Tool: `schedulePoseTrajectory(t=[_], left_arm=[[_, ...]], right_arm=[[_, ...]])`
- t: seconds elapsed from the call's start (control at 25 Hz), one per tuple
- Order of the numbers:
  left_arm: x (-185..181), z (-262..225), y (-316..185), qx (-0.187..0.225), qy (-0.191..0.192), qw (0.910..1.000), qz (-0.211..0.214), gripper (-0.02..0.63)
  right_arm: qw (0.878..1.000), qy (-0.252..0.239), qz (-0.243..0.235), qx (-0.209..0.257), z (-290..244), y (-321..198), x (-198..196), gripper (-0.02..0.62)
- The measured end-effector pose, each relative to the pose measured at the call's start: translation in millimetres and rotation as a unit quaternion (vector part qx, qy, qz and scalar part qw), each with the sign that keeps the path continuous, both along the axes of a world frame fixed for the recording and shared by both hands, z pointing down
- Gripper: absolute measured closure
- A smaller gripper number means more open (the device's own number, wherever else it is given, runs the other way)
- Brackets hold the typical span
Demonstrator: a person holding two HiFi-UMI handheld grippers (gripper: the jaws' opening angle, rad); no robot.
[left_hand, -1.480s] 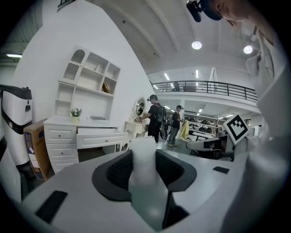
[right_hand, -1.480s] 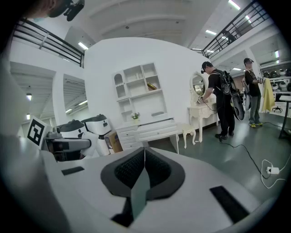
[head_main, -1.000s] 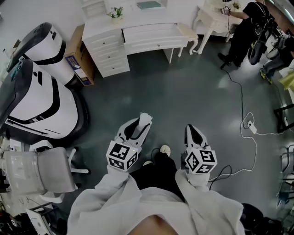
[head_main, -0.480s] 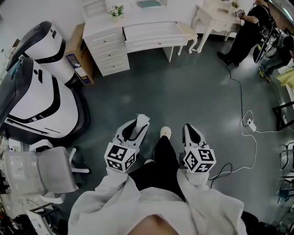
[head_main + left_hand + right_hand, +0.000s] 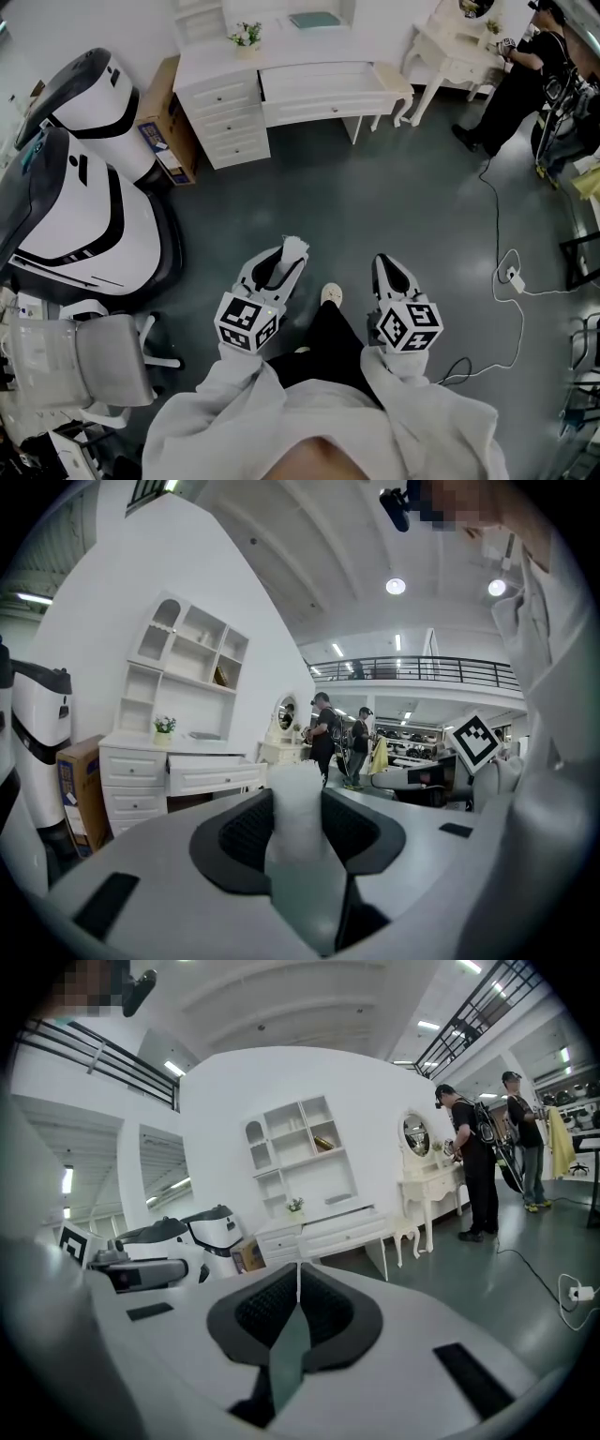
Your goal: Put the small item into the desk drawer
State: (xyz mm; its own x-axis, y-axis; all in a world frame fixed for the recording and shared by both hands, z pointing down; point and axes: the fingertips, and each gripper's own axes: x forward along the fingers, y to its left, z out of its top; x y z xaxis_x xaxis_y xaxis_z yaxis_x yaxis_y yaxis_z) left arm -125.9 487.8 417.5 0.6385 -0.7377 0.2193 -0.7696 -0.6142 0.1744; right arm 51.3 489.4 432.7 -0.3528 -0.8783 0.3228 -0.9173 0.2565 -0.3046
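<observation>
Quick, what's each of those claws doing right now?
Left gripper: closed on a small white item.
Right gripper: closed, empty.

No words, numbers or brand names are showing clearly enough to read. A cardboard box point(image 5: 161, 131) is carrying a blue printed panel on its side, but the lettering is appearing too small to make out. The marker cube point(image 5: 247, 322) on the left hand-held gripper point(image 5: 292, 249) and the one on the right hand-held gripper point(image 5: 386, 266) are showing only black-and-white square patterns, not letters.
</observation>
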Motion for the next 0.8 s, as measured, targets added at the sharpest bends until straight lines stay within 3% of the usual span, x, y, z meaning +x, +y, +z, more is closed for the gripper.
schedulePoseTrajectory(t=[0.4, 0.8], left_arm=[[18, -1, -112, -0.002, -0.015, 0.9996, -0.025, 0.433], [55, -3, -195, 0.001, -0.012, 0.9996, -0.025, 0.433]], right_arm=[[1.000, -0.001, -0.026, -0.004, 0, -117, 21, 0.560], [1.000, -0.003, -0.016, -0.003, -1, -194, 62, 0.560]])
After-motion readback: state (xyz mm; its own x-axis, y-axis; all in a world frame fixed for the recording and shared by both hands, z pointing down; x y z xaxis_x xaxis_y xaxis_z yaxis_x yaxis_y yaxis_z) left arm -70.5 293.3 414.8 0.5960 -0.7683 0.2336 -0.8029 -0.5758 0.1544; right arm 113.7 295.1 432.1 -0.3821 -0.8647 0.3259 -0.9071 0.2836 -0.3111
